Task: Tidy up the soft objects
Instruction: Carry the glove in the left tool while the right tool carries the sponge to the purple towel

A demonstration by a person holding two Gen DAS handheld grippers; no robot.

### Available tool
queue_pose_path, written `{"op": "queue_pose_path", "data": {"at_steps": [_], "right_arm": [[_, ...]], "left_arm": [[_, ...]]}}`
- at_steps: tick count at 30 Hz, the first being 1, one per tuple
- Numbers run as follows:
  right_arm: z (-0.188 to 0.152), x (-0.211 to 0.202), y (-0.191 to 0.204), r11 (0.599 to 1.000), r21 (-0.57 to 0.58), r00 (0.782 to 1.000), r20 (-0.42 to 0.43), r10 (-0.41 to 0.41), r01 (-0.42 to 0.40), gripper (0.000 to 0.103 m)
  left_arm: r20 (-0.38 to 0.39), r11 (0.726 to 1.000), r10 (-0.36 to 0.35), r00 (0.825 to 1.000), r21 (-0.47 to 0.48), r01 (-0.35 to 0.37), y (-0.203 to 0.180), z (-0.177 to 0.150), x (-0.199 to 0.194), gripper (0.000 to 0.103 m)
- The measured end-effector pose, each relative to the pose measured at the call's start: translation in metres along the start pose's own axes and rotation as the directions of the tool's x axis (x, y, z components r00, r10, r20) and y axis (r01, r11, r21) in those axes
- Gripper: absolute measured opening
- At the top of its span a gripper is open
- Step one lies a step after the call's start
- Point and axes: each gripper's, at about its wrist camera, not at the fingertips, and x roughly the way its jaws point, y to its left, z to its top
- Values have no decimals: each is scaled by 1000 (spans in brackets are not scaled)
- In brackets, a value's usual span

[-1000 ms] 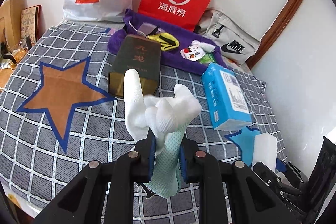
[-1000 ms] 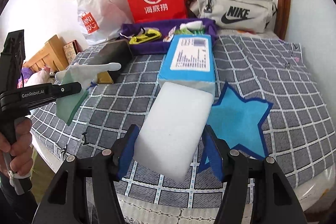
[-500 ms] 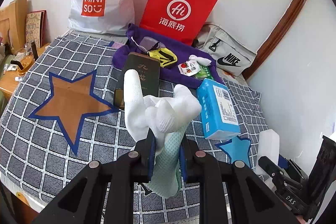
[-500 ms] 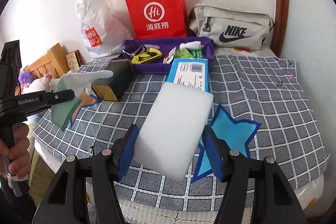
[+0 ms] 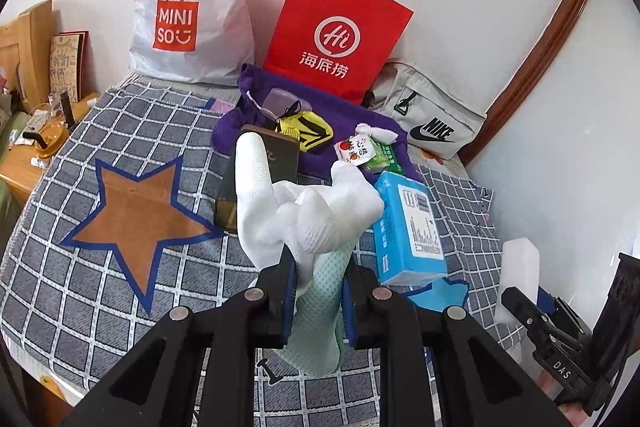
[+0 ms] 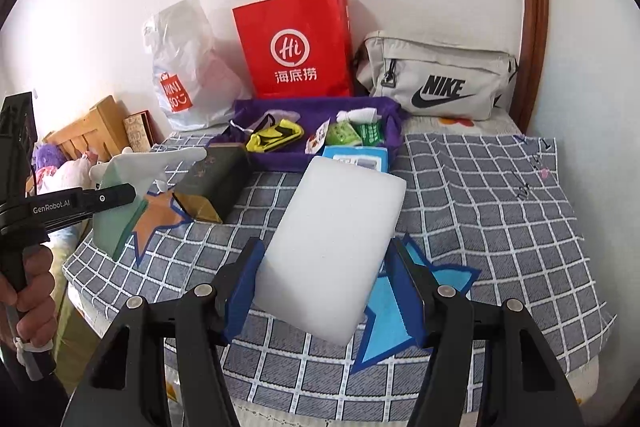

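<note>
My left gripper is shut on a white and pale green glove and holds it up above the checked bed cover; the glove also shows in the right wrist view. My right gripper is shut on a white sponge block, held above the blue star patch. The sponge shows at the right in the left wrist view. A purple cloth tray at the back holds a yellow item and small packets.
A dark box, a blue tissue pack and a brown star patch lie on the bed. A red paper bag, a Miniso bag and a Nike bag stand against the wall. A wooden nightstand is left.
Both grippers have pulled back and risen from the bed, each still holding its object; the bed items look smaller and farther.
</note>
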Motion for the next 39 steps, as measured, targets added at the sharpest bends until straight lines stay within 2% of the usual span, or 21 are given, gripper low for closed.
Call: {"op": "queue_pose_path", "data": {"at_steps": [11, 23, 32, 39], "right_arm": [[37, 6, -2, 1000, -9, 999, 36, -10, 10, 61], [81, 35, -9, 1000, 6, 999, 50, -17, 16, 61], [106, 55, -12, 1000, 9, 998, 63, -18, 17, 61], [122, 75, -15, 1000, 13, 998, 60, -17, 16, 61]], "left_arm": [[18, 1000, 9, 1000, -1, -9, 1, 26, 0, 18], [25, 996, 79, 997, 39, -80, -5, 62, 15, 18], [39, 983, 156, 987, 89, -159, -15, 88, 34, 18], [14, 983, 149, 989, 108, -149, -19, 105, 55, 18]]}}
